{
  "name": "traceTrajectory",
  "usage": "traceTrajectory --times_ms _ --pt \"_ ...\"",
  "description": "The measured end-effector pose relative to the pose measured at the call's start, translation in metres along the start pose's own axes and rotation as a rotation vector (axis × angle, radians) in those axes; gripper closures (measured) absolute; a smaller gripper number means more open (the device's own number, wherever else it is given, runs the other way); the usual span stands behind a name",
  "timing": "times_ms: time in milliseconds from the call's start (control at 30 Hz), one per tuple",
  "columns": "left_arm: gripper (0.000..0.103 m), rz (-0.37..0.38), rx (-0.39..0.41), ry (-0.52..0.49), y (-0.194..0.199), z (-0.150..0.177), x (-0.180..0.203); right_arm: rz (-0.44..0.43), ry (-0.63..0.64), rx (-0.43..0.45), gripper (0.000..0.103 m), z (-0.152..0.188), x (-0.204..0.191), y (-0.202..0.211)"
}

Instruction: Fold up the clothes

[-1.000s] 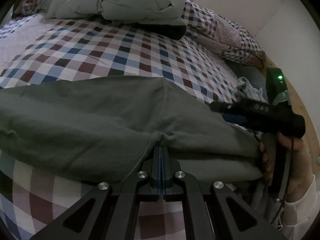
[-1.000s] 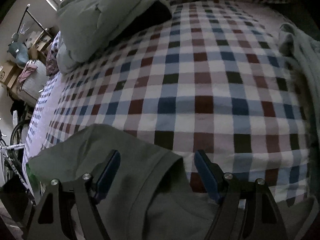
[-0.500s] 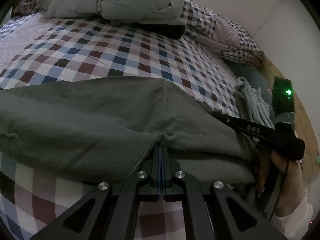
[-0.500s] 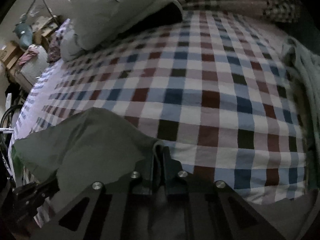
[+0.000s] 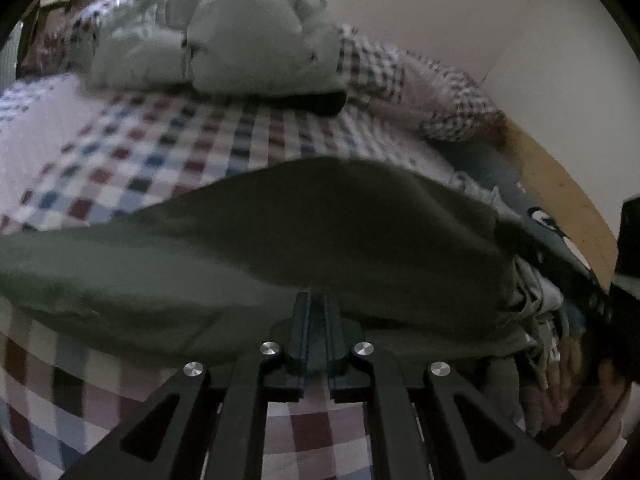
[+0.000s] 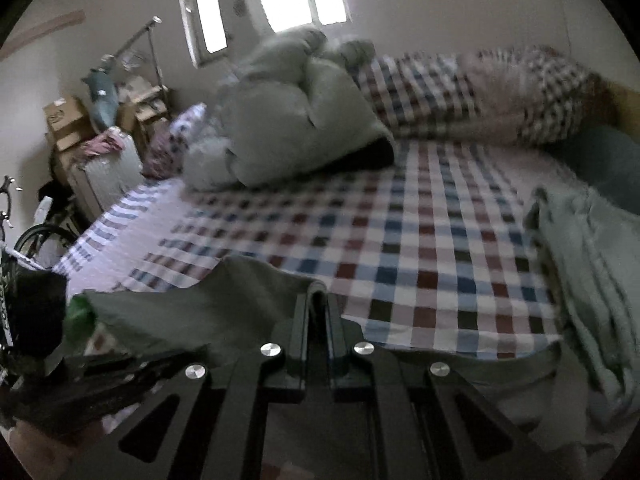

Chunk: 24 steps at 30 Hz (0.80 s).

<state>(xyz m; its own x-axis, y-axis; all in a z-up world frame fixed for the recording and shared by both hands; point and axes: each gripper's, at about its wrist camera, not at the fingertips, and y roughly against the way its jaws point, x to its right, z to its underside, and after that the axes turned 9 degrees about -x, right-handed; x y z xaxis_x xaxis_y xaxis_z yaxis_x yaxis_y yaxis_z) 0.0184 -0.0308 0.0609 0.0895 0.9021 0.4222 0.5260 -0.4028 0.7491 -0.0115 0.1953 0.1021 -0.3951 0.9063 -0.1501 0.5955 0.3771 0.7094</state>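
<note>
Left gripper (image 5: 316,300) jaws easing apart, garment (image 5: 280,248) still pinched at 12 o'clock. Right gripper (image 6: 317,300) clamped on garment hem. Both views blurred; right edge of the garment hidden.

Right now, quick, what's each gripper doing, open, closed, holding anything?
Left gripper: jaws opening slightly, pads still pinching the dark green garment.
Right gripper: closed on an edge of the same garment.

Garment (image 6: 208,312) on the near bed (image 6: 440,248); duvet (image 6: 296,128) behind, clothes pile (image 6: 592,264) at right
</note>
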Motion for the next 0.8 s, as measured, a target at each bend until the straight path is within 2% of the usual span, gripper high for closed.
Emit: traceTrajectory --times_ms 67,167,233,333,433,600,667,800 --pt "0.092 0.012 0.031 -0.012 0.011 0.001 -0.001 0.01 0.024 0.016 0.098 0.007 -0.01 0.014" --pt "0.075 0.016 0.079 -0.056 0.028 0.005 0.0 0.037 0.057 0.016 0.098 0.023 -0.022 0.024" --pt "0.064 -0.005 0.114 -0.104 0.037 0.011 0.005 0.051 0.07 0.014 0.098 0.035 -0.027 0.029" --pt "0.055 -0.056 0.143 -0.205 0.045 0.022 0.014 0.07 0.086 0.011 0.098 0.053 -0.033 0.037" --pt "0.049 -0.163 0.167 -0.342 0.047 0.041 0.029 0.07 0.09 0.015 0.098 0.065 -0.033 0.038" --pt "0.048 -0.4 0.239 -0.633 0.032 0.084 0.06 0.063 0.092 0.01 0.098 0.078 -0.025 0.031" --pt "0.048 -0.469 0.253 -0.731 0.021 0.098 0.069 0.059 0.099 -0.002 0.098 0.08 -0.023 0.028" --pt "0.048 -0.61 0.281 -0.844 -0.001 0.111 0.08 0.064 0.116 -0.012 0.097 0.082 -0.022 0.023"
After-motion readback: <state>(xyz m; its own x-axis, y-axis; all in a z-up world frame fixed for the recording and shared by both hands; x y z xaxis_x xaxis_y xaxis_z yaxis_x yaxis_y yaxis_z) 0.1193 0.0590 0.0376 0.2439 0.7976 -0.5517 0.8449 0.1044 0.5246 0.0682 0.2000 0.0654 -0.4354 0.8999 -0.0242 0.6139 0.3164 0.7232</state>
